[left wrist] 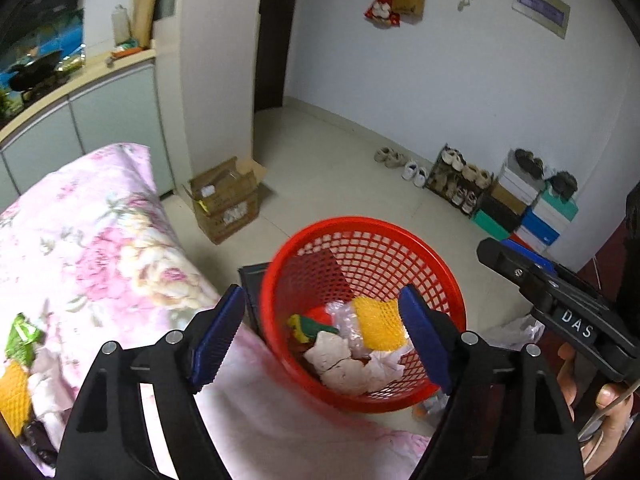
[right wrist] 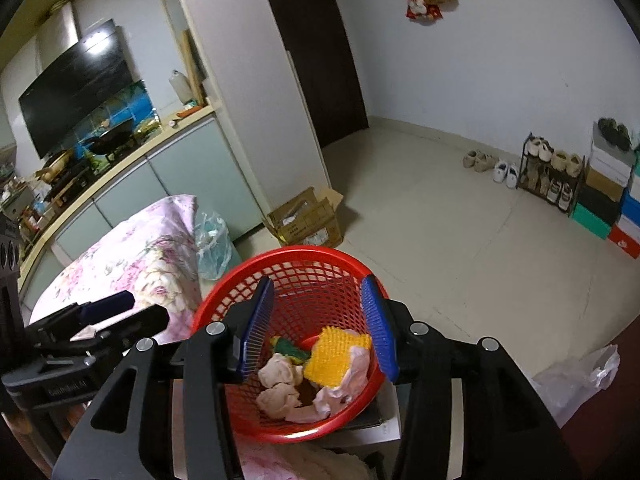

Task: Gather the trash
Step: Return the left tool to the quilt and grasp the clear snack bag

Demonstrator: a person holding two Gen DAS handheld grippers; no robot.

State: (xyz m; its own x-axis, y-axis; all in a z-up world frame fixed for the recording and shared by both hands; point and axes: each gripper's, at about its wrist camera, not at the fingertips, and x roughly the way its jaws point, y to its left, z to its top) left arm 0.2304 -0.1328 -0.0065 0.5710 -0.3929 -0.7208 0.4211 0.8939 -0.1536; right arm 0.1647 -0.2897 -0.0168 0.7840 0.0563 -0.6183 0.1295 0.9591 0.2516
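With both your left gripper [left wrist: 320, 336] and right gripper [right wrist: 320, 332] released and empty over the red basket [left wrist: 452, 292], where the tissues [left wrist: 348, 368] and yellow foam net [left wrist: 378, 324] lay, you did well to turn next to the wrappers [left wrist: 20, 340] on the floral bedding [left wrist: 100, 240].

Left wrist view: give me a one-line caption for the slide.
Left gripper, jaws open and empty, over a red mesh basket holding crumpled tissues and yellow foam netting, beside a floral bedcover.
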